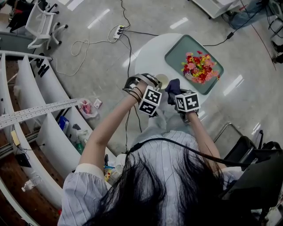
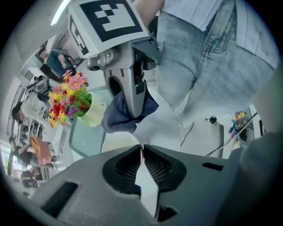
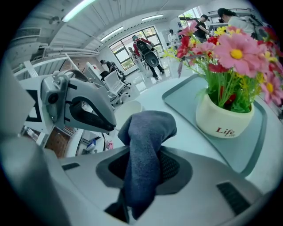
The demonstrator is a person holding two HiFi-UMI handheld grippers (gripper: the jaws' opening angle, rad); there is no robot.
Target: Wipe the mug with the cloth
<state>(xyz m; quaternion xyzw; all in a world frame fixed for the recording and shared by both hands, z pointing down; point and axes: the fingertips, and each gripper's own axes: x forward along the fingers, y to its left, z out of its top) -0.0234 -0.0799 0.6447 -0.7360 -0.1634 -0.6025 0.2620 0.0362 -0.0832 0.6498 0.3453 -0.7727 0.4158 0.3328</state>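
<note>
Right gripper view | mug [image 3: 127, 106]: rigid, glazed, likely slippery, breakable; pinch its rim, handle unseen; stands near flower pot [image 3: 223, 119], off pot's tray [image 3: 185, 103] | cloth [image 3: 148, 132]: soft, light, bunched, clamped in right gripper [image 3: 142, 165], near pot | left gripper [image 2: 142, 149]: clenched empty, on pot's mug side

Ceiling strip lights [image 3: 79, 9] are flooding my space brightly and evenly, streaking white glare across the glossy floor [image 1: 99, 17]. Shadows are falling soft and faint. Both my gripper views are bulging fisheye-style, darkening at the corners; my left gripper [image 2: 142, 148] is blurring close to its lens.
</note>
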